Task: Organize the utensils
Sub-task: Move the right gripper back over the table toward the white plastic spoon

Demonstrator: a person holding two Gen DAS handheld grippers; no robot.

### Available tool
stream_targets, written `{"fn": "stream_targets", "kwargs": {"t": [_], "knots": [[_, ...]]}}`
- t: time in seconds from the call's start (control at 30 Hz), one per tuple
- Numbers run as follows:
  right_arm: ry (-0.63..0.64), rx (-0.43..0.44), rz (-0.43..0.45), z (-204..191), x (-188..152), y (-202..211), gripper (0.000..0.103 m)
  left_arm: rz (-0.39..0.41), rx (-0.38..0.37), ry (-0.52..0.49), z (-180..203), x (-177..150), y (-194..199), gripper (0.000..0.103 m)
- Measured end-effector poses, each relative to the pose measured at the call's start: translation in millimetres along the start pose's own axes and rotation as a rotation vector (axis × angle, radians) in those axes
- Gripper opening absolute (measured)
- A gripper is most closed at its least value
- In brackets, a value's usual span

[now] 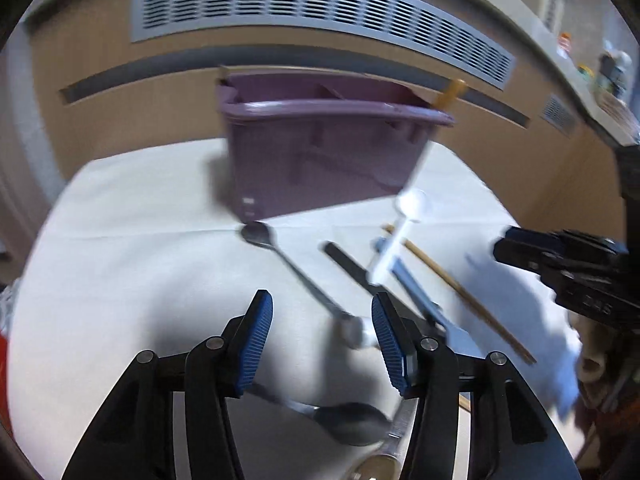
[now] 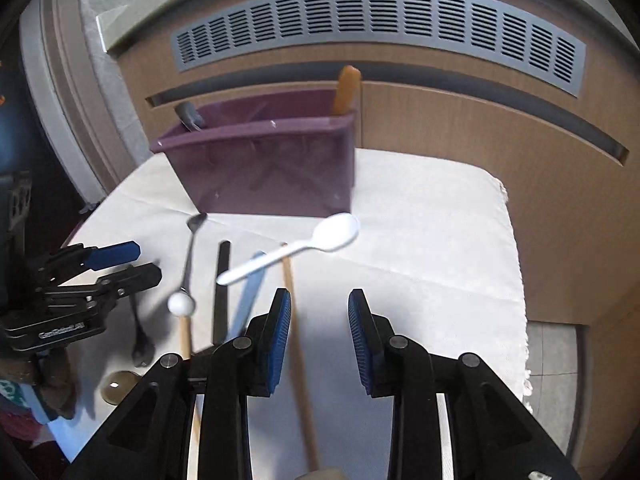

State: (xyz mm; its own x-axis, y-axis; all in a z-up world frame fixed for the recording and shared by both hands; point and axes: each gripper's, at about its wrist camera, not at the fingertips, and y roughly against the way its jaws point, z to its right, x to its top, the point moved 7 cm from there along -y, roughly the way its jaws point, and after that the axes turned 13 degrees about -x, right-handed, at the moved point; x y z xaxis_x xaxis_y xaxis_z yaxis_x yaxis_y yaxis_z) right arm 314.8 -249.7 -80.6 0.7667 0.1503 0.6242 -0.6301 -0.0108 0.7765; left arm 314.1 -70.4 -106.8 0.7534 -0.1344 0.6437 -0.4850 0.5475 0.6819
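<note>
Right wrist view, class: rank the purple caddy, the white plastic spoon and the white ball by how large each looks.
1. purple caddy, clearly largest.
2. white plastic spoon.
3. white ball, smallest.
The spoon is blurred, so its length is approximate.

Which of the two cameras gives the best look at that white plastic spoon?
The right wrist view: the white plastic spoon shows whole and fairly sharp, bowl to handle tip, near the purple utensil caddy. The left wrist view shows it smeared by blur.

The white plastic spoon (image 1: 404,228) is smeared with blur. The thin wooden stick (image 2: 301,356) runs off the bottom edge.
</note>
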Motion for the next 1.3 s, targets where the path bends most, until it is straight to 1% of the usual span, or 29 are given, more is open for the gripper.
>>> {"fn": "stream_targets", "kwargs": {"t": [0.03, 0.13, 0.17, 0.3, 0.4, 0.47, 0.5, 0.57, 0.6, 0.67, 0.7, 0.73, 0.8, 0.87, 0.93, 0.97, 1.03, 1.1, 1.27, 1.3], "knots": [[-0.006, -0.005, -0.003, 2.5, -2.1, -0.4, 0.028, -0.015, -0.025, -0.025, 2.9, 0.2, -3.2, 0.052], [-0.022, -0.009, -0.008, 8.0, -8.0, -3.2, 0.028, -0.044, -0.042, -0.099, 6.0, 8.0, -10.4, 0.052], [-0.027, -0.009, -0.012, 9.0, -9.4, -4.4, 0.028, -0.053, -0.051, -0.107, 4.5, 12.9, -13.6, 0.052], [-0.041, 0.014, -0.034, 7.0, -12.3, -9.3, 0.028, -0.097, -0.105, -0.085, -8.4, 35.9, -35.0, 0.052], [-0.080, 0.049, -0.062, 6.7, -7.6, -16.5, 0.028, -0.129, -0.089, -0.088, -19.1, 44.0, -50.9, 0.052], [-0.111, 0.066, -0.087, 7.5, -1.1, -24.0, 0.028, -0.157, -0.083, -0.090, -24.3, 40.6, -55.3, 0.051], [-0.136, 0.070, -0.102, 8.6, 3.0, -29.2, 0.028, -0.161, -0.092, -0.082, -26.6, 38.4, -53.2, 0.051], [-0.203, 0.076, -0.132, 11.0, 14.4, -45.4, 0.028, -0.155, -0.106, -0.072, -30.1, 33.3, -41.9, 0.051], [-0.230, 0.072, -0.150, 10.9, 18.4, -53.6, 0.028, -0.156, -0.102, -0.063, -33.4, 28.9, -34.4, 0.051], [-0.267, 0.064, -0.179, 9.2, 24.7, -66.2, 0.028, -0.192, -0.093, -0.025, -44.4, 11.1, -22.9, 0.051], [-0.284, 0.058, -0.191, 7.1, 28.0, -72.8, 0.028, -0.185, -0.084, -0.026, -48.4, 4.3, -15.9, 0.051], [-0.300, 0.043, -0.202, 3.4, 31.8, -79.3, 0.029, -0.204, -0.082, -0.016, -52.3, -5.4, -10.3, 0.051], [-0.317, 0.040, -0.203, -5.0, 37.4, -86.3, 0.030, -0.193, -0.107, -0.003, -55.2, -19.8, 6.4, 0.051], [-0.322, 0.023, -0.198, -14.1, 42.2, -93.0, 0.032, -0.188, -0.133, 0.040, -57.8, -29.3, 20.6, 0.051], [-0.320, 0.001, -0.197, -21.6, 45.2, -100.9, 0.039, -0.170, -0.154, 0.062, -56.7, -33.1, 29.1, 0.051], [-0.312, -0.027, -0.174, -25.6, 48.5, -102.6, 0.041, -0.166, -0.153, 0.062, -55.4, -34.1, 31.7, 0.051], [-0.289, -0.052, -0.163, -32.2, 50.4, -105.2, 0.048, -0.159, -0.146, 0.058, -52.5, -33.3, 34.1, 0.051], [-0.245, -0.073, -0.158, -38.4, 50.2, -105.6, 0.048, -0.157, -0.156, 0.058, -46.3, -31.8, 33.4, 0.051], [-0.039, -0.123, -0.163, -53.3, 42.3, -100.5, 0.048, -0.166, -0.160, 0.046, -32.0, -25.3, 25.1, 0.051], [-0.023, -0.129, -0.165, -53.8, 40.3, -99.3, 0.048, -0.168, -0.160, 0.047, -34.2, -25.1, 24.8, 0.051]]}}
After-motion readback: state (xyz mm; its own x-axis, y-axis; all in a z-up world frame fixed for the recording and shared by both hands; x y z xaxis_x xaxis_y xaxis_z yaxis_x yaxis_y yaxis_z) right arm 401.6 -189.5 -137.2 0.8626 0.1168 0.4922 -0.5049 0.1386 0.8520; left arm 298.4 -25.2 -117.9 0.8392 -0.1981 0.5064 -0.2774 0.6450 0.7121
